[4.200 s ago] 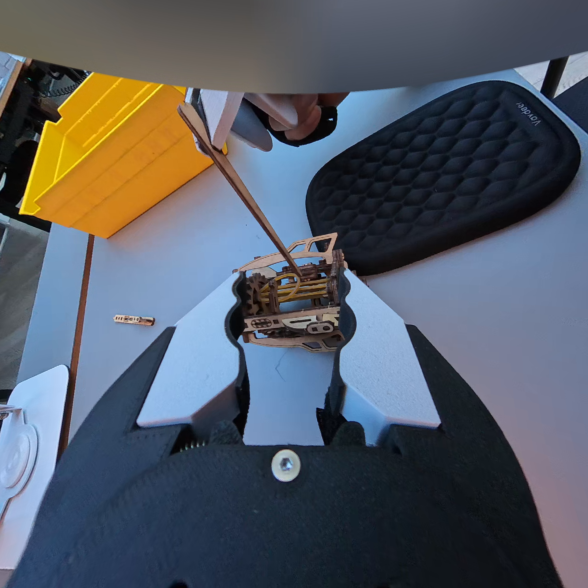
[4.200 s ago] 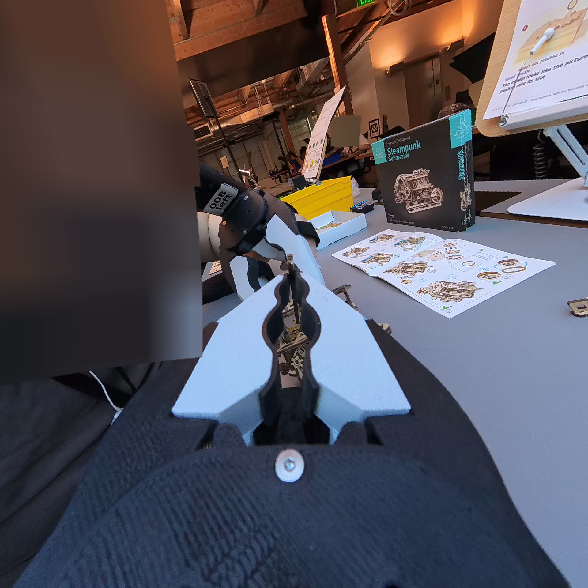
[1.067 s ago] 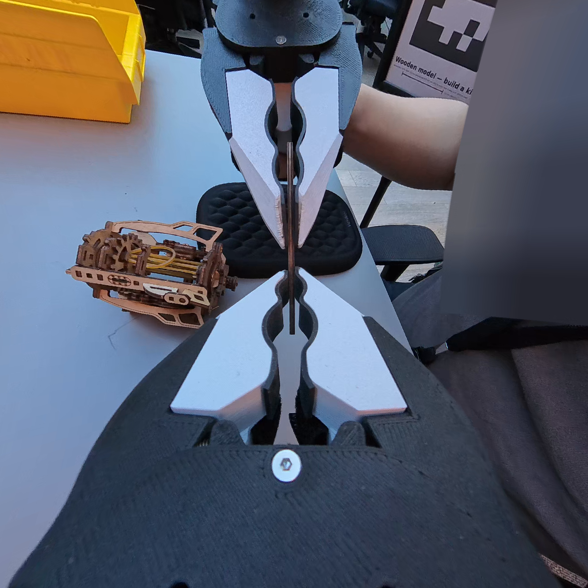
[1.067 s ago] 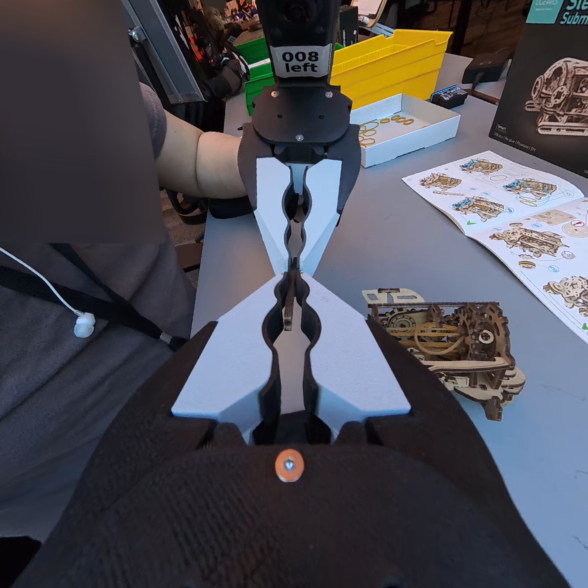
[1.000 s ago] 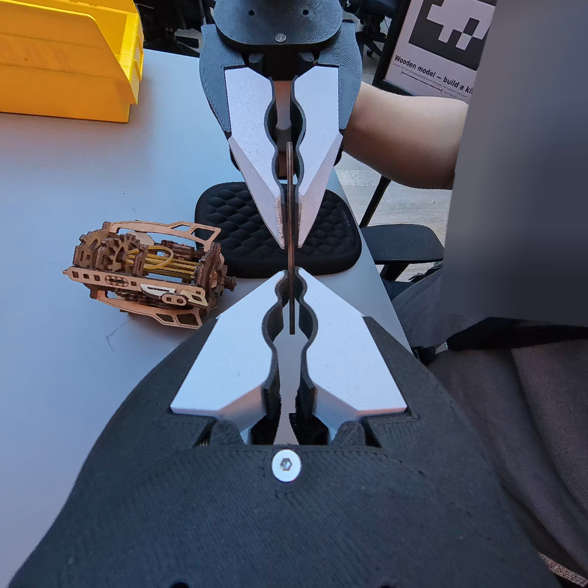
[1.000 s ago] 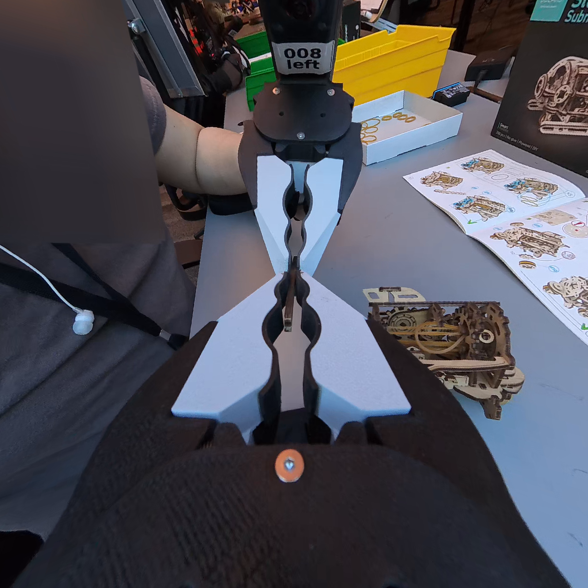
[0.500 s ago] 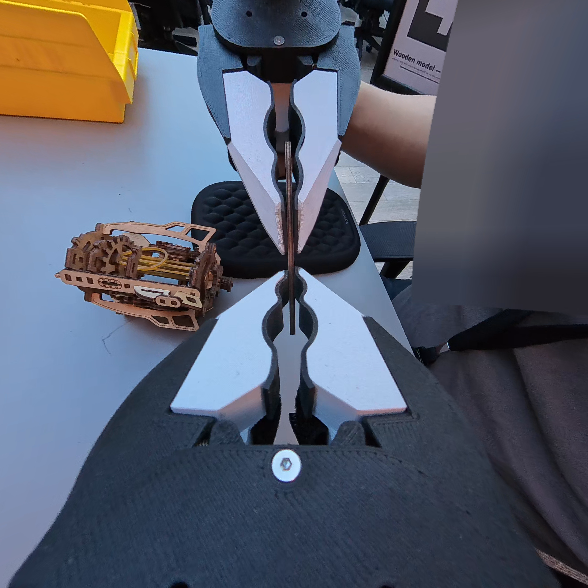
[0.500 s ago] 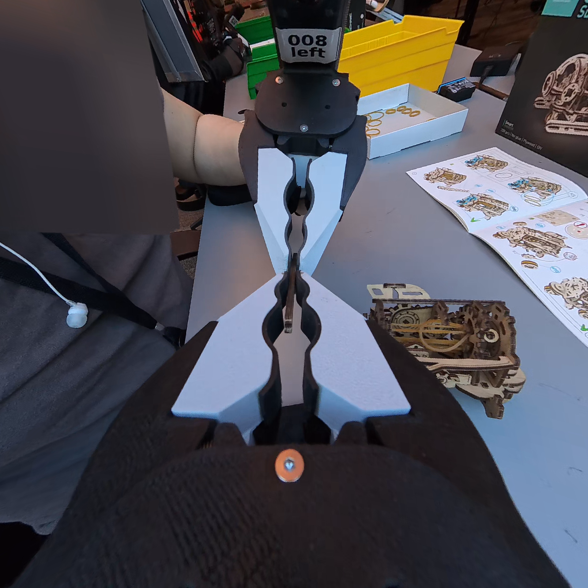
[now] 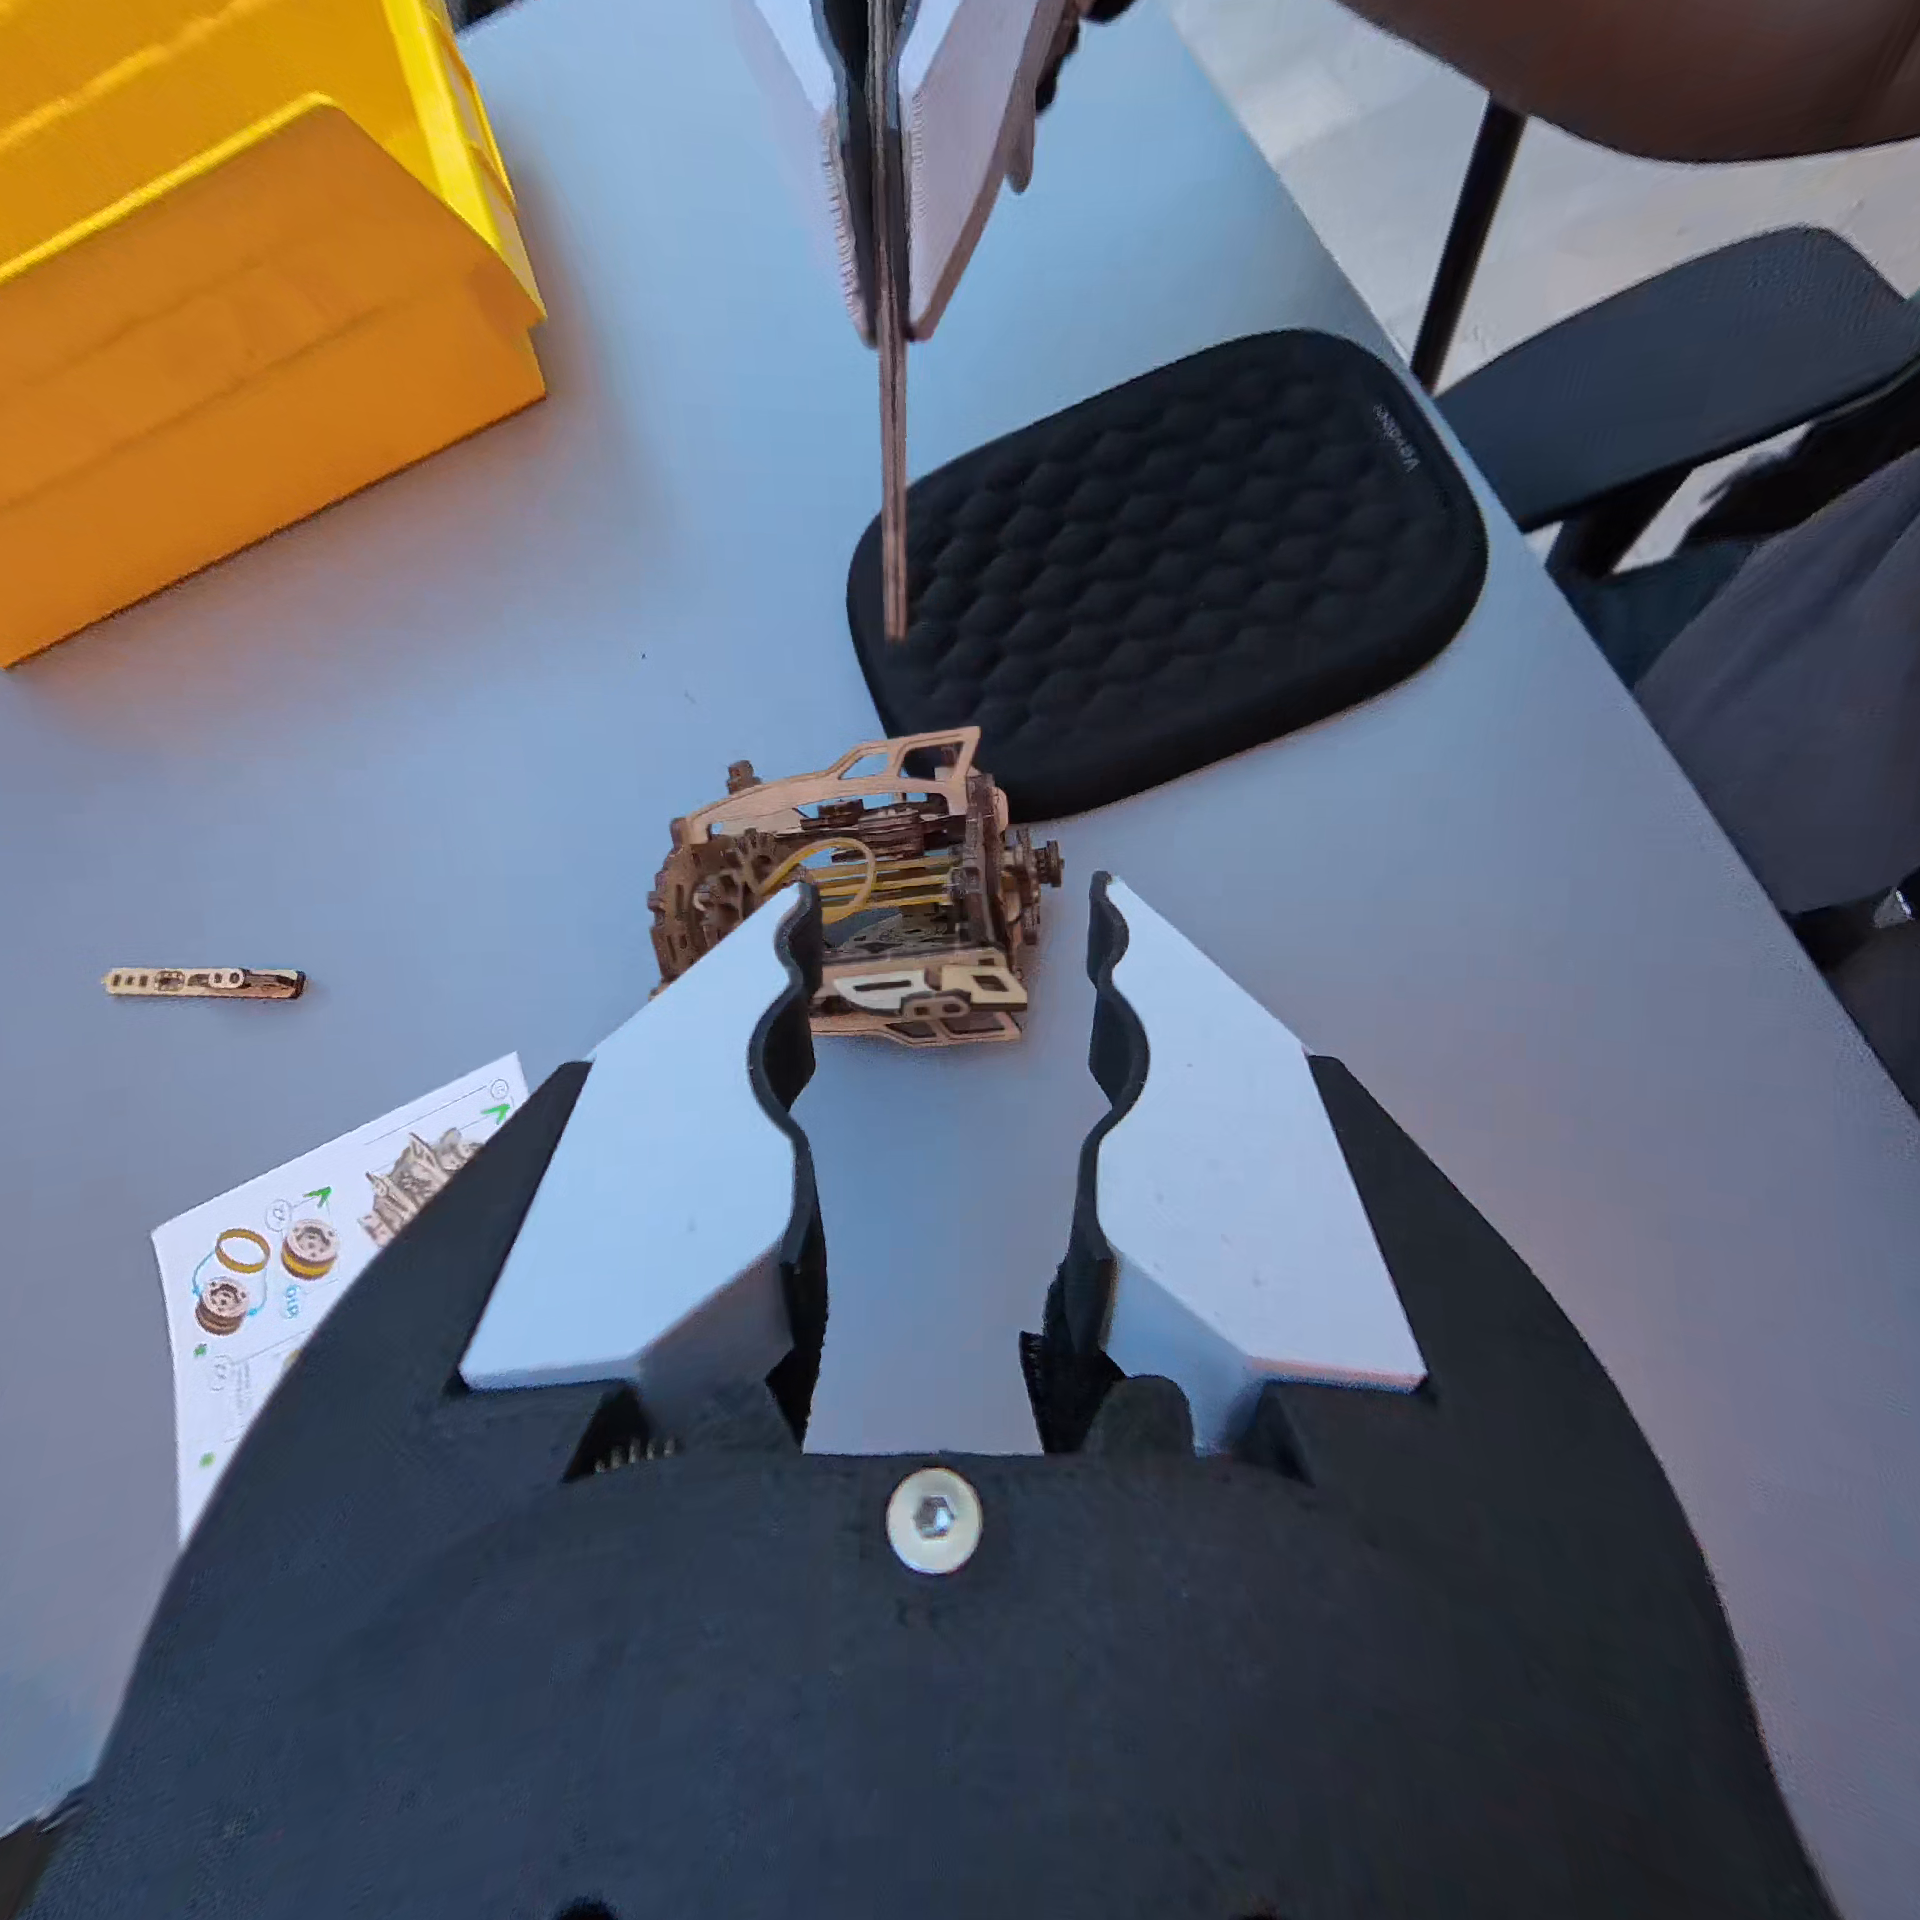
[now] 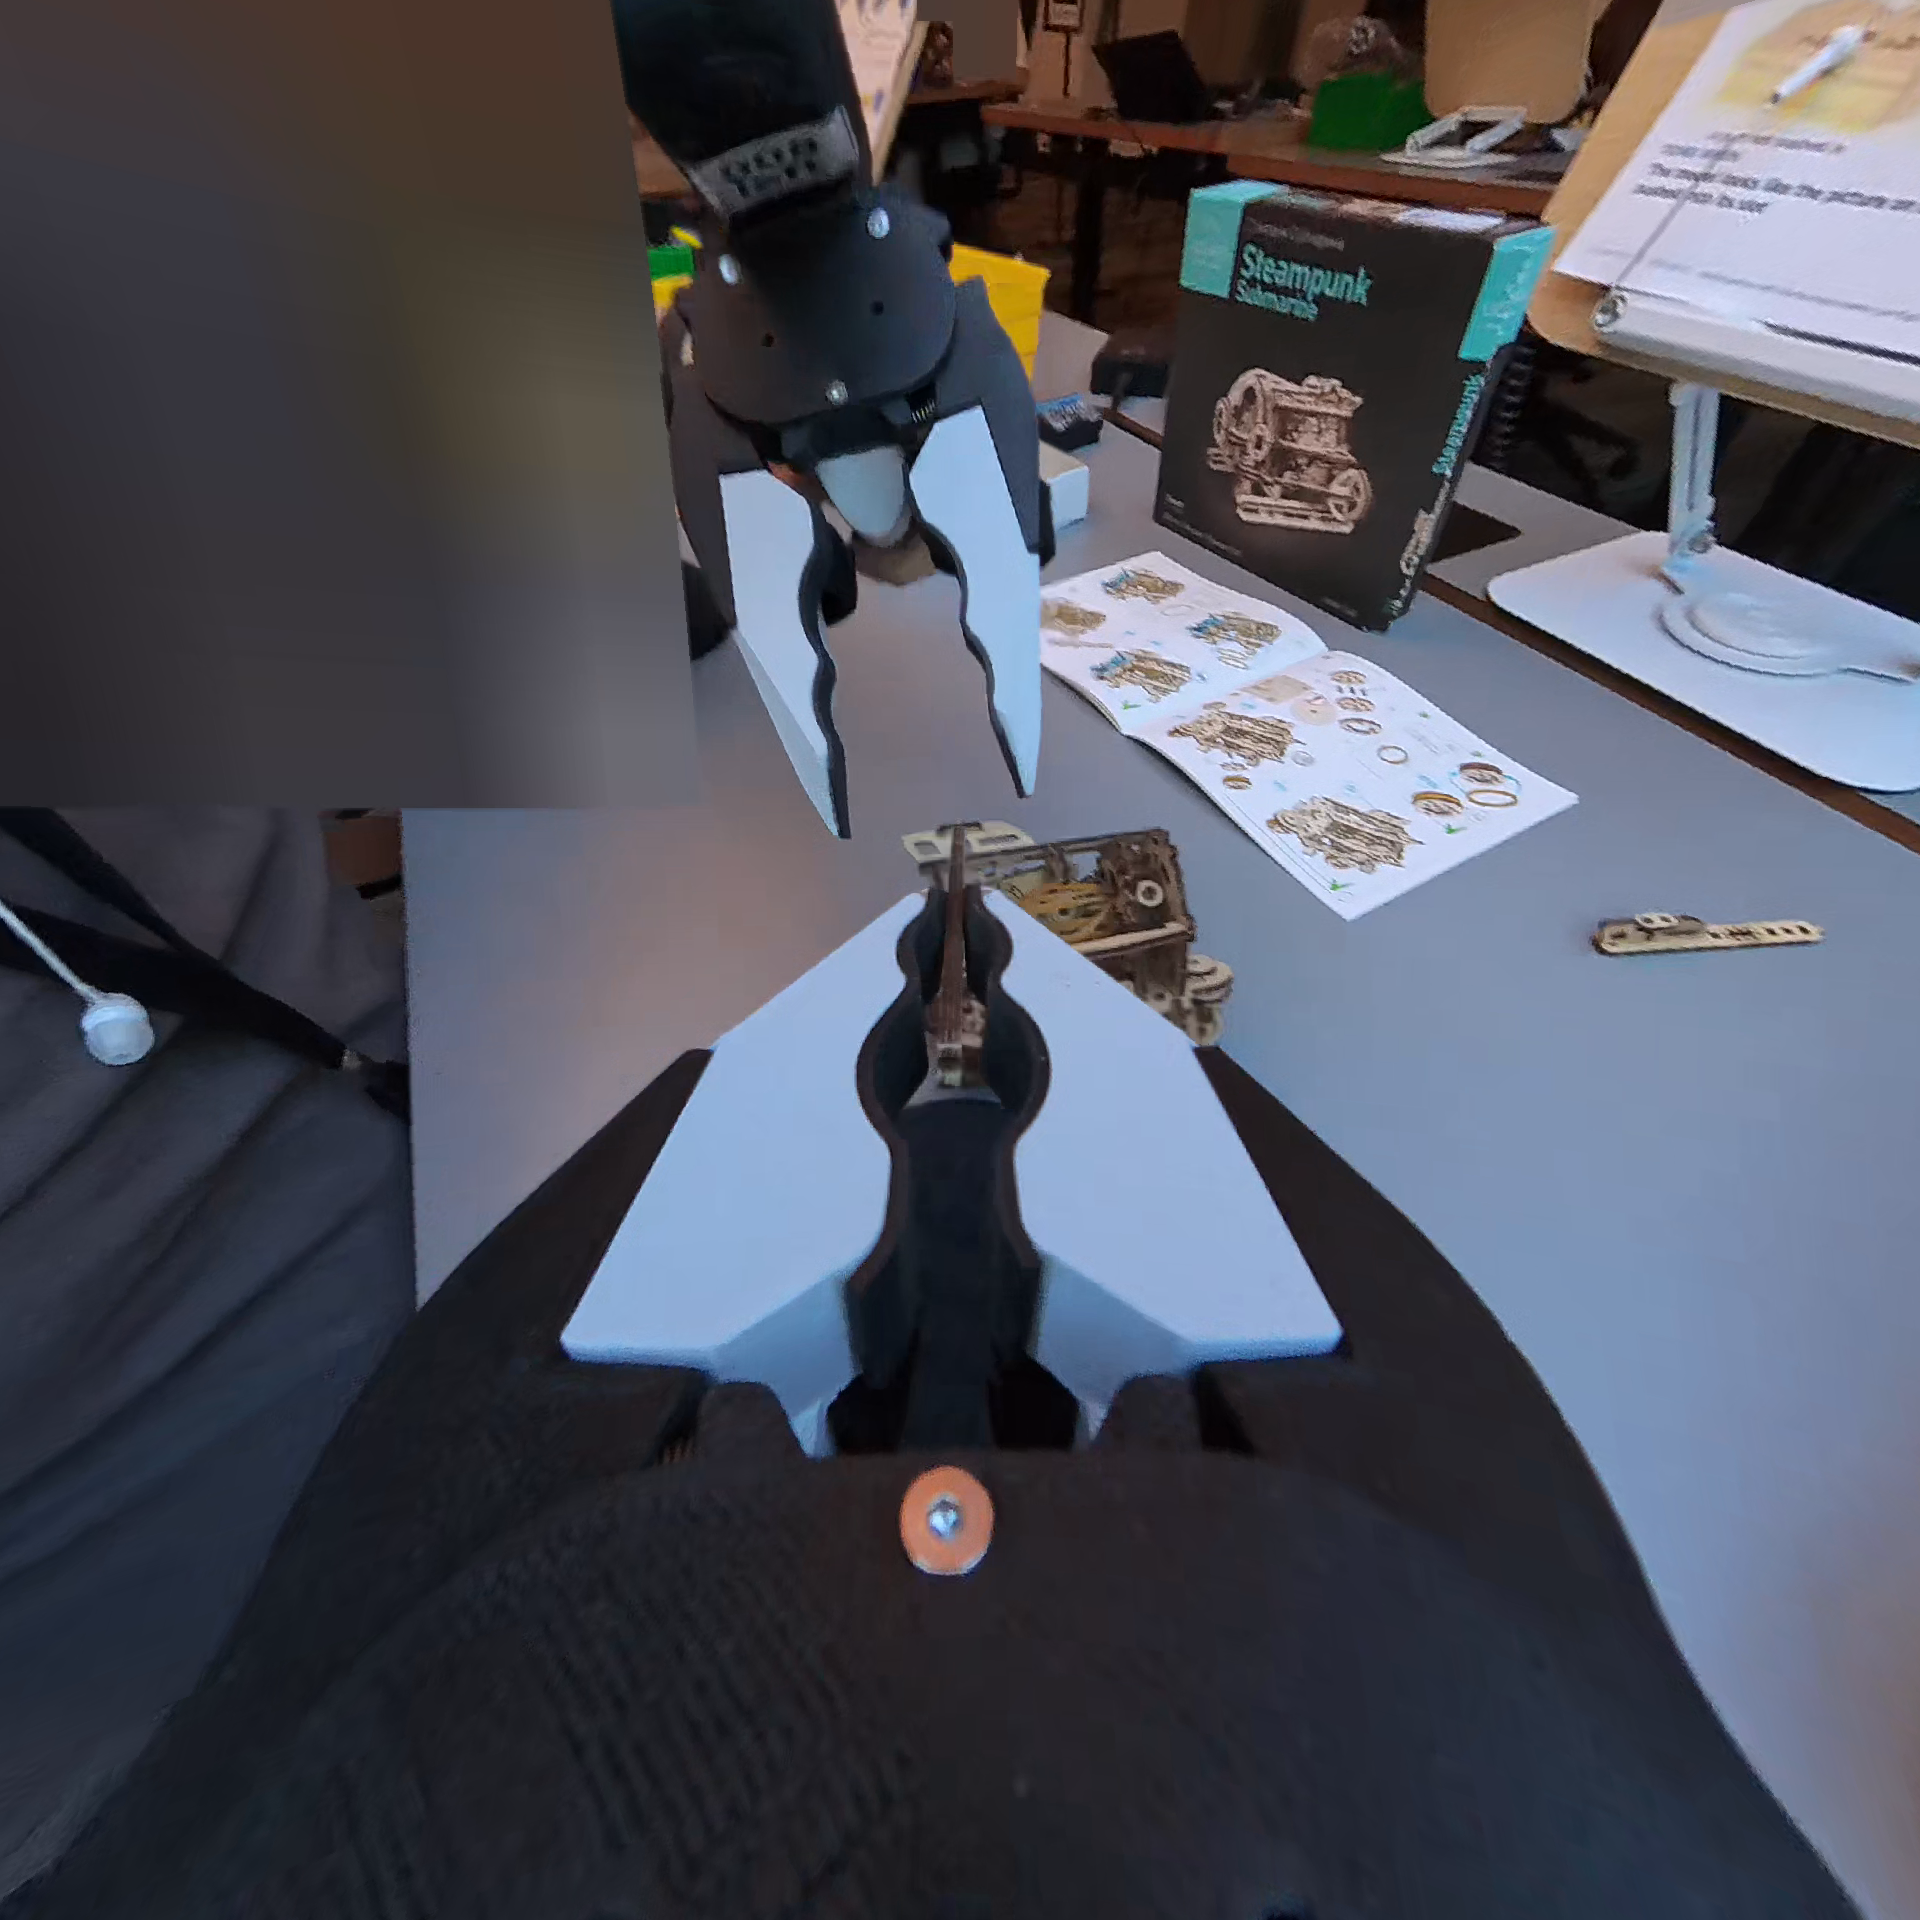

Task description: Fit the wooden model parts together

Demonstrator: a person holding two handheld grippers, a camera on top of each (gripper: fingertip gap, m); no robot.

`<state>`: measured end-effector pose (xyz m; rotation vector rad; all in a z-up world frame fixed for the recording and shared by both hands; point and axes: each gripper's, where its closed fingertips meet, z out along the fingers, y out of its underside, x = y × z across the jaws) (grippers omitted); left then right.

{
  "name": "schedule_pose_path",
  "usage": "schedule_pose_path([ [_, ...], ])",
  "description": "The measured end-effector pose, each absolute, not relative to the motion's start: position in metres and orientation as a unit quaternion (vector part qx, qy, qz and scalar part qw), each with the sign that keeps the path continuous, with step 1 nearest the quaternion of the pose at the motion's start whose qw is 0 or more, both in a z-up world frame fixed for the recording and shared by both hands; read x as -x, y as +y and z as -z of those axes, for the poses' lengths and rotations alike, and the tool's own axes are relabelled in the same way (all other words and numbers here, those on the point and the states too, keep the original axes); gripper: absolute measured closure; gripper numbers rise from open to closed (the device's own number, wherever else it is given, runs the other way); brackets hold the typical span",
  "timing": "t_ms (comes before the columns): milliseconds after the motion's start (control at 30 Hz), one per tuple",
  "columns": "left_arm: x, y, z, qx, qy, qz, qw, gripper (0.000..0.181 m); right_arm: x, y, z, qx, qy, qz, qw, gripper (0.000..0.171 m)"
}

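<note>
The half-built wooden model [image 9: 883, 883] stands on the grey table [image 9: 468, 748], just beyond my left gripper [image 9: 945, 904], which is open and empty with its left finger in front of the model's gear end. My right gripper [image 10: 951, 909] is shut on a thin wooden strip [image 10: 948, 977]. In the left wrist view the right gripper [image 9: 904, 156] hangs at the top, and the strip [image 9: 891, 468] points down above and behind the model. In the right wrist view the open left gripper [image 10: 925, 800] hovers over the model [image 10: 1112, 914].
A black honeycomb pad [image 9: 1164, 561] lies behind the model and yellow bins [image 9: 208, 312] stand far left. A loose flat wooden piece [image 9: 203, 982] lies at the left. An instruction booklet [image 10: 1299, 727], the kit box [image 10: 1340, 416] and a white stand [image 10: 1714, 623] are nearby. Left tips to right tips: about 9 centimeters.
My left gripper has let go of the strip, opened and swung down to the model. My right gripper keeps the strip and now holds it above the model.
</note>
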<state>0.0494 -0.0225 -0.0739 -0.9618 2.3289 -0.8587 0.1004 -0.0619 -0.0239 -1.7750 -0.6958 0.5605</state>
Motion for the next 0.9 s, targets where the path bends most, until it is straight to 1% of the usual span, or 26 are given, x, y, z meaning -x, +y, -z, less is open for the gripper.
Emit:
schedule_pose_path([
  [33,-0.051,-0.021,0.074,0.347,0.857,0.303,0.23,0.131,-0.103,-0.058,0.028,0.76,-0.3,-0.224,0.531,0.171],
  [133,-0.056,-0.017,0.073,0.343,0.858,0.289,0.25,0.131,-0.1,-0.042,0.036,0.784,-0.327,-0.217,0.481,0.171],
  [267,-0.062,-0.019,0.083,0.35,0.843,0.305,0.272,0.134,-0.092,-0.025,0.052,0.814,-0.361,-0.212,0.402,0.17],
  [333,-0.062,-0.018,0.089,0.357,0.838,0.313,0.27,0.135,-0.092,-0.02,0.061,0.825,-0.372,-0.192,0.38,0.17],
  [467,-0.062,-0.017,0.092,0.361,0.831,0.327,0.268,0.139,-0.087,-0.018,0.062,0.83,-0.369,-0.194,0.371,0.17],
  [700,-0.062,-0.021,0.095,0.347,0.839,0.321,0.269,0.137,-0.094,-0.014,0.063,0.84,-0.367,-0.156,0.367,0.171],
  [900,-0.063,-0.02,0.096,0.347,0.837,0.319,0.277,0.139,-0.091,-0.018,0.068,0.844,-0.371,-0.162,0.351,0.17],
])
